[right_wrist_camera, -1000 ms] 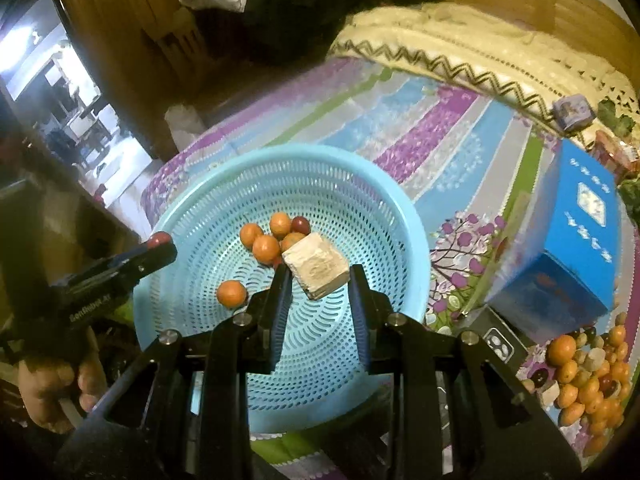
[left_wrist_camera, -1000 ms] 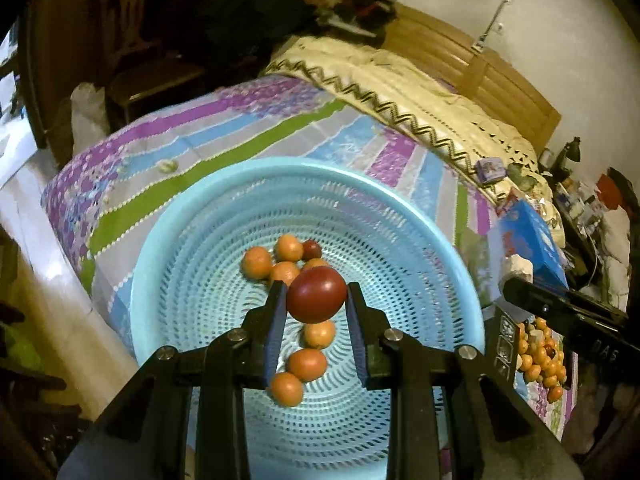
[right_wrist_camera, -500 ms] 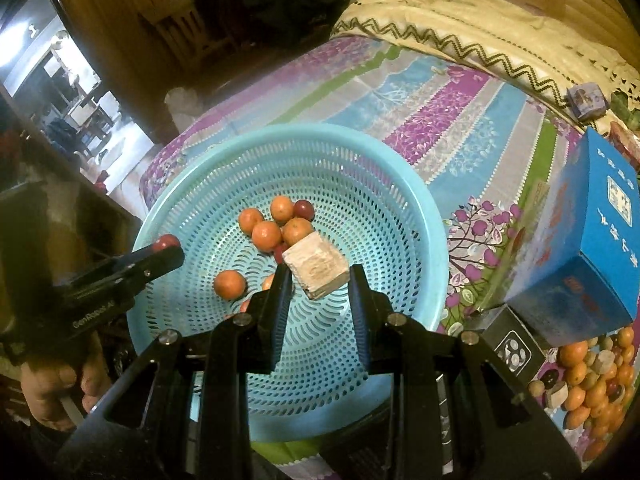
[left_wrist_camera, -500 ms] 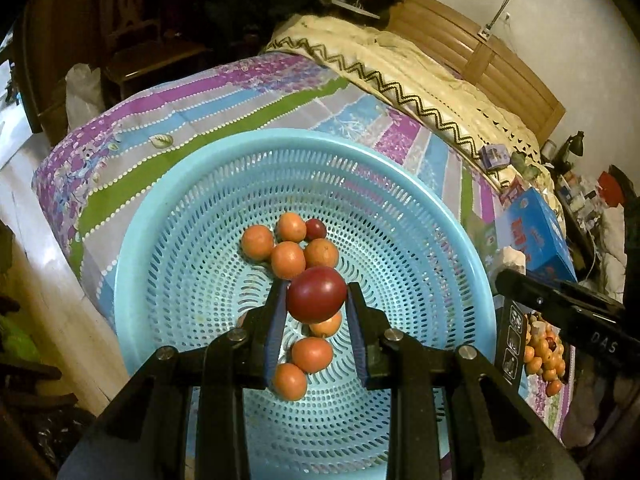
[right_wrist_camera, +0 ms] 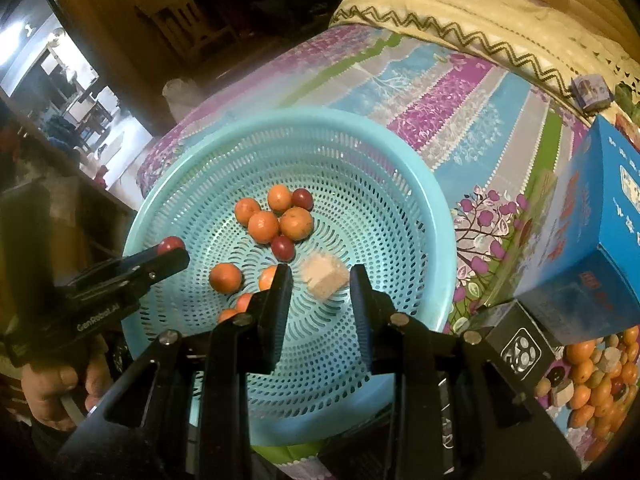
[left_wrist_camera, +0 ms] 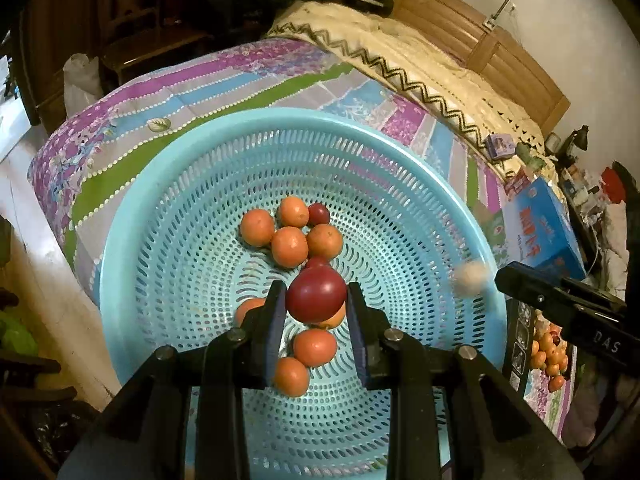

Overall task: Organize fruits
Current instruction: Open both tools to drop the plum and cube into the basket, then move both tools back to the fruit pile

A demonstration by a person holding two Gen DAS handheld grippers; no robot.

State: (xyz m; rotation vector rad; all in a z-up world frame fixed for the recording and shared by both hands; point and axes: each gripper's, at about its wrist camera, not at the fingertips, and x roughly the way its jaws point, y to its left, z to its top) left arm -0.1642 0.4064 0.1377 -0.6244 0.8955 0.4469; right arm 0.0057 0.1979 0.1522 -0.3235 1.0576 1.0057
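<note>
A round blue basket [left_wrist_camera: 160, 216] [right_wrist_camera: 400, 168] sits on a striped bedspread and holds several orange fruits [left_wrist_camera: 289, 246] [right_wrist_camera: 296, 223] and small dark red ones [right_wrist_camera: 283, 247]. My left gripper [left_wrist_camera: 316, 308] is shut on a dark red plum [left_wrist_camera: 316, 294] above the basket's middle; it also shows in the right wrist view [right_wrist_camera: 170, 254]. My right gripper [right_wrist_camera: 320, 292] is open above the basket's right part. A pale tan cube [right_wrist_camera: 324, 280], blurred, is loose just beyond its fingers, over the basket floor. It shows as a blur in the left wrist view [left_wrist_camera: 470, 278].
A blue carton [right_wrist_camera: 592, 240] and a small black box [right_wrist_camera: 516, 346] stand right of the basket. A heap of mixed fruit [right_wrist_camera: 592, 384] lies at the lower right. A cream blanket [left_wrist_camera: 400, 52] and wooden headboard [left_wrist_camera: 500, 44] are behind.
My right gripper has opened and let go of the tan cube, which now drops into the basket. My left gripper has moved closer over the basket, still holding the plum.
</note>
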